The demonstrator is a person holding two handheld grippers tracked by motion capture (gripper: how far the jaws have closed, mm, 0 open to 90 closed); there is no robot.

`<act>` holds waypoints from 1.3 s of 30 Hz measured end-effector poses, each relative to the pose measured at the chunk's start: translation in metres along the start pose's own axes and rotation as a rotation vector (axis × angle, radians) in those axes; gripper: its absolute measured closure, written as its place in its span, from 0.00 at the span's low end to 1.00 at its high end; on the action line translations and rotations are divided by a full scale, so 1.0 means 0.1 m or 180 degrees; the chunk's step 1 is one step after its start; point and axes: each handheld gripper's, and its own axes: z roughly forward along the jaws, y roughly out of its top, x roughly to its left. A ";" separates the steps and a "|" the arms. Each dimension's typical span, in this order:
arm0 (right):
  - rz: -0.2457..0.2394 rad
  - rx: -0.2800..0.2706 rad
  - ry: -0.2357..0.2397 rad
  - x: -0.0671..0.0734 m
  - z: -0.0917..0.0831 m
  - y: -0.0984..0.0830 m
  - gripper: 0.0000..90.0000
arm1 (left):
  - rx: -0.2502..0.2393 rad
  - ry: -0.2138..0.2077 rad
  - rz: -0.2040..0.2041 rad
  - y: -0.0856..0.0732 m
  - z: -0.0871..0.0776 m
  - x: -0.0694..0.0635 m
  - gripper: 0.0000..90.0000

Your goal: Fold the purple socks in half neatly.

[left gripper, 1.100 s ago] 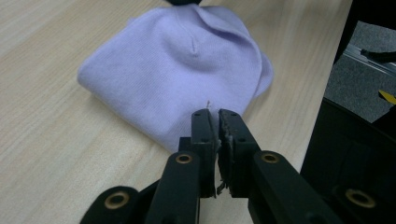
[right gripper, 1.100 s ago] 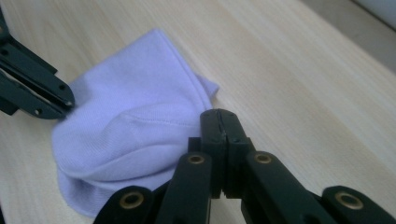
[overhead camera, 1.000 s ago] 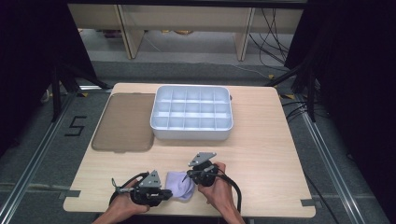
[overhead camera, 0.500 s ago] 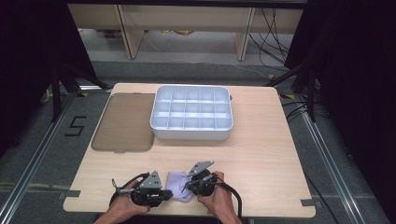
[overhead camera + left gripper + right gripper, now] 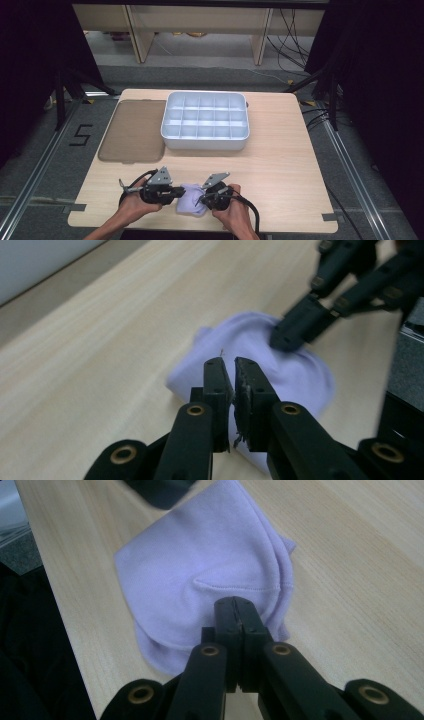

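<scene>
A lilac cloth [image 5: 191, 204] lies bunched near the front edge of the wooden table [image 5: 280, 165], between the two hands. The left gripper [image 5: 234, 365] has its jaws pressed together on a fold at the cloth's edge. The right gripper [image 5: 237, 604] is likewise clamped on the opposite side of the cloth. A white compartment tray [image 5: 205, 121] stands well apart toward the far side, with a brown lid [image 5: 132, 131] just beside it on the left
</scene>
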 end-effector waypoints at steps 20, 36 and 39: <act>-0.0144 -0.0252 0.0023 0.09 -0.10 0.07 0.99 | 0.0019 -0.0008 -0.0368 -0.23 -0.19 0.06 0.71; -0.0322 -0.0048 0.0236 0.28 0.17 0.12 1.00 | 0.0141 -0.0238 -0.0901 -0.33 -0.17 0.14 0.50; -0.0309 -0.0002 0.0228 0.29 0.17 0.14 1.00 | 0.0143 -0.0256 -0.0946 -0.33 -0.14 0.16 0.52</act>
